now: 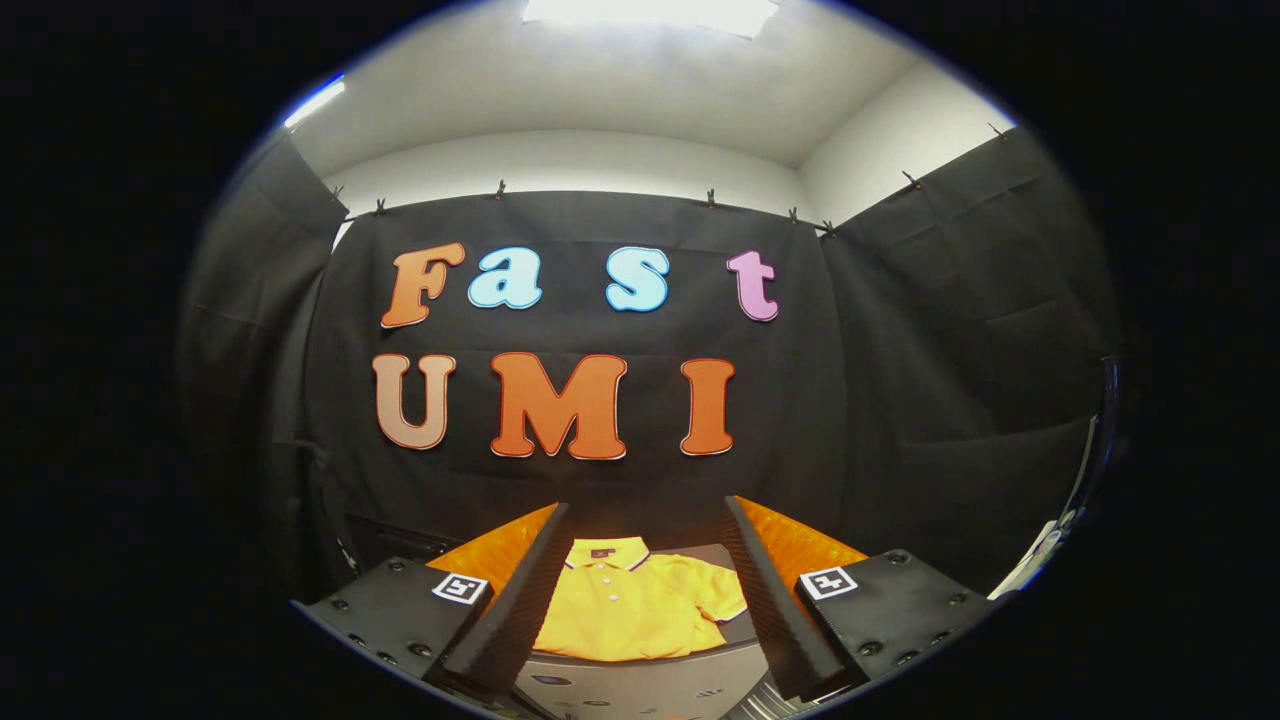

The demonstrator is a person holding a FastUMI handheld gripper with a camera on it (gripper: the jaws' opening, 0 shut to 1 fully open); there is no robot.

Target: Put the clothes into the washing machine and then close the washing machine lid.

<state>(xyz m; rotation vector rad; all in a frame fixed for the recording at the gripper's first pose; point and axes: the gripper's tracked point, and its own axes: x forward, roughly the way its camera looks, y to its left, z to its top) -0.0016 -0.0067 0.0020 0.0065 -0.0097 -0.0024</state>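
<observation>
A yellow polo shirt (634,605) with a collar and buttons lies folded on a grey surface (640,685), just ahead of and below my fingers. My gripper (643,560) is open, its two fingers spread to either side of the shirt and holding nothing. The shirt's left edge is hidden behind the left finger (520,600). At the far right, a curved pale and dark edge (1075,510) of some appliance shows, too little of it to name.
Black cloth walls (900,400) close the booth behind and to both sides of the shirt. A dark box-like shape (390,540) sits low at the back left. A white ceiling with a light panel (650,12) is overhead.
</observation>
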